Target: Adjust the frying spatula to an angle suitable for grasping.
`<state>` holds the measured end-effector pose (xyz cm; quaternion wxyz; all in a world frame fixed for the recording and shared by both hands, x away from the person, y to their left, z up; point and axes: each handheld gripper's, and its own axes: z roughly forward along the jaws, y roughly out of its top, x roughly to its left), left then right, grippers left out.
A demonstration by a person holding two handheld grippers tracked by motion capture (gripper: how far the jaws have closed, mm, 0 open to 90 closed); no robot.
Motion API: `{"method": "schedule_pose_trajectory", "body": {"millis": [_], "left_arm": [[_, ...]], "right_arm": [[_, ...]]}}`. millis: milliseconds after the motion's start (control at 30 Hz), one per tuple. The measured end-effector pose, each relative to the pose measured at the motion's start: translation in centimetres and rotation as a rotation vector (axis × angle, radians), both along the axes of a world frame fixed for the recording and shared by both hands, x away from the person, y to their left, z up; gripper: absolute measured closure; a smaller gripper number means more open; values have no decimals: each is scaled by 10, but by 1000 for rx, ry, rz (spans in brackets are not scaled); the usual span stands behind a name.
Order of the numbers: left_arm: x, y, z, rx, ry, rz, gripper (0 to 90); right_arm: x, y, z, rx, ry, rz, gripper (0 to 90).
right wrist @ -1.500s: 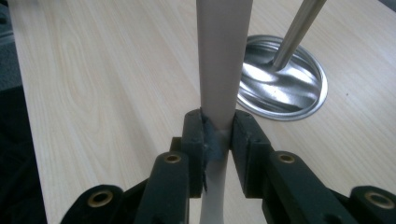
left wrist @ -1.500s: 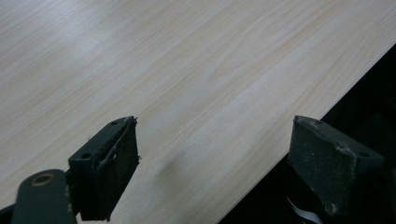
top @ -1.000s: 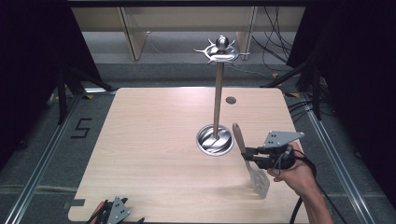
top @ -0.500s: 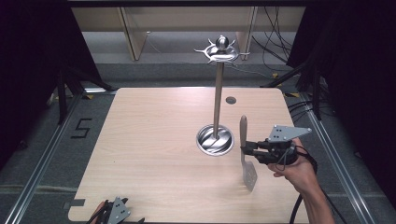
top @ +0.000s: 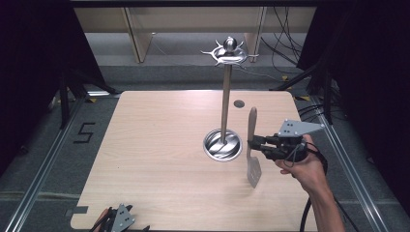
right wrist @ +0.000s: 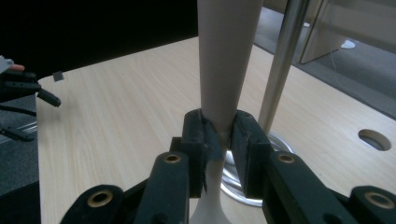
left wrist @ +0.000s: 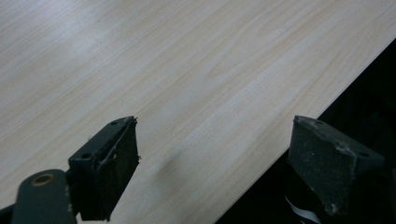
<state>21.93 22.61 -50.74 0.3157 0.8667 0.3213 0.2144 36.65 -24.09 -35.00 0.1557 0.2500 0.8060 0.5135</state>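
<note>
Here, largest thing first:

Table: the pale wooden tabletop (top: 159, 159) is spreading out below and to the left of the right gripper (top: 252, 144), with the left gripper (top: 112, 223) idling at its near edge, jaws standing wide apart and holding nothing.

Stand: the utensil rack (top: 225, 101), a steel pole rising from a round base to a crown of hooks, is standing just to the left of the right gripper and rising well above it.

Spatula: the turner (top: 252, 147) is hanging upright in the right gripper, handle pointing up, flat blade below the jaws and above the table.

Right gripper: its jaws are closing tightly on the narrow neck (right wrist: 219, 135) between handle and blade.

Risk: the grip is sitting on a thin, tapering section, so the spatula is likely pivoting or sliding if swung fast; the hooks are sitting high, and the handle tip could be knocking the pole or missing a hook.
</note>
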Motion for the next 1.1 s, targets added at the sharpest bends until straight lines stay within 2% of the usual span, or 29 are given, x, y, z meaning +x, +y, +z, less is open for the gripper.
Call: {"method": "schedule_pose_trajectory", "body": {"millis": [33, 67, 100, 133, 167, 200, 233, 267, 333, 367, 400, 433, 533, 567, 600, 633, 667, 800, 933, 967, 1067, 1100], "left_arm": [[0, 0, 0, 1, -1, -1, 151], [0, 0, 0, 1, -1, -1, 151], [1, 1, 1, 23, -7, -17, 151], [-1, 0, 0, -6, 4, 4, 151], [-1, -1, 0, -7, 4, 8, 151], [1, 1, 2, 24, -6, -20, 151], [-1, -1, 0, 1, -5, 10, 151], [0, 0, 1, 7, -3, -6, 151], [-1, 0, 0, -8, 2, 7, 151], [-1, 0, 0, -8, 2, 7, 151], [1, 1, 1, 24, -7, -20, 152], [1, 1, 1, 16, -3, -13, 151], [1, 1, 1, 26, -8, -20, 152], [1, 1, 1, 24, -5, -19, 151], [0, 0, 0, 1, 2, 2, 151], [0, 0, 0, 1, 2, 2, 151], [-1, -1, 0, -2, -6, 8, 151], [0, 0, 1, 12, -12, -6, 151], [0, 0, 1, 8, -11, -4, 152], [1, 0, 0, 8, -11, -4, 151], [0, 0, 0, 13, -9, -3, 152], [1, 0, 1, 21, -5, -23, 151]], "right_arm": [[0, -1, 3, -18, 13, 17, 766], [3, 0, 4, -12, -14, 7, 766], [3, 0, 4, -12, -14, 7, 766], [3, 0, 6, -7, -3, 4, 766], [5, 1, 10, -7, -11, -9, 766], [6, 0, 12, -17, -15, -6, 766], [7, 1, 14, -11, 1, -16, 766], [9, 2, 16, -8, -20, -22, 766], [11, 2, 21, -9, -17, -24, 766], [12, 3, 23, -1, -25, -21, 766], [13, 3, 27, -10, -35, -26, 766], [13, 5, 30, -8, -24, -36, 766], [17, 8, 36, -10, -42, -39, 766], [20, 11, 42, -13, -50, -42, 766], [21, 13, 45, -5, -55, -54, 766], [21, 13, 45, -5, -55, -54, 766], [23, 15, 52, -9, -50, -53, 766], [28, 19, 61, 0, -65, -78, 766], [32, 24, 68, -10, -61, -71, 765], [33, 24, 69, -15, -72, -68, 766], [34, 24, 72, -17, -74, -80, 766], [34, 26, 72, -11, -57, -82, 766]]}}
